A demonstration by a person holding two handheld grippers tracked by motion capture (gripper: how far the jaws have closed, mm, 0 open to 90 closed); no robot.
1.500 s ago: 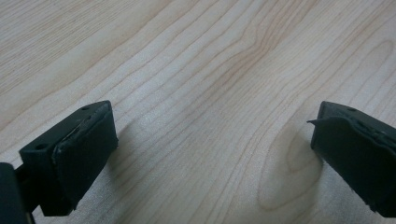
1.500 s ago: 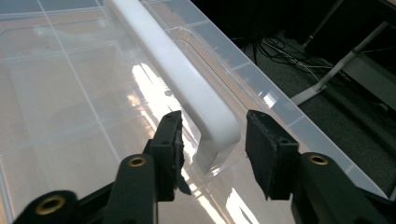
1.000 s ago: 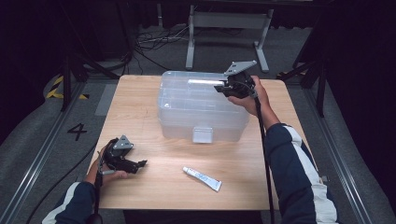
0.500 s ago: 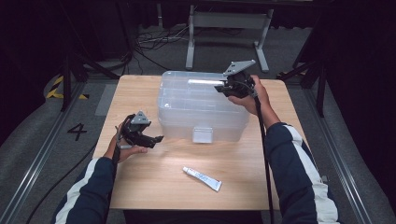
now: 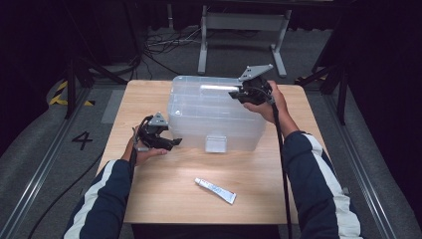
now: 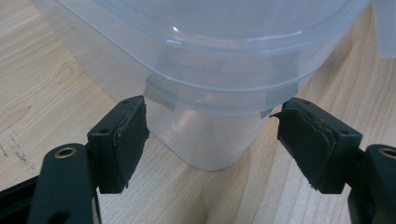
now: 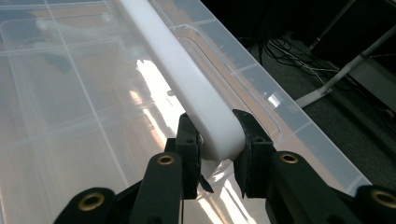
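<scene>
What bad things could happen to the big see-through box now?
The right gripper pinches just the very end of the white handle, so the handle might slip out if pulled up.

The left gripper is open at a corner of the clear plastic box, touching nothing; one jaw could bump the lid rim and push the box along the table.

The small tube lies close in front; a sliding box could knock it.

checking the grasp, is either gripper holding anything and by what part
The right gripper is shut on the end of the white bar handle atop the clear plastic storage box. The left gripper is open, holding nothing.
</scene>
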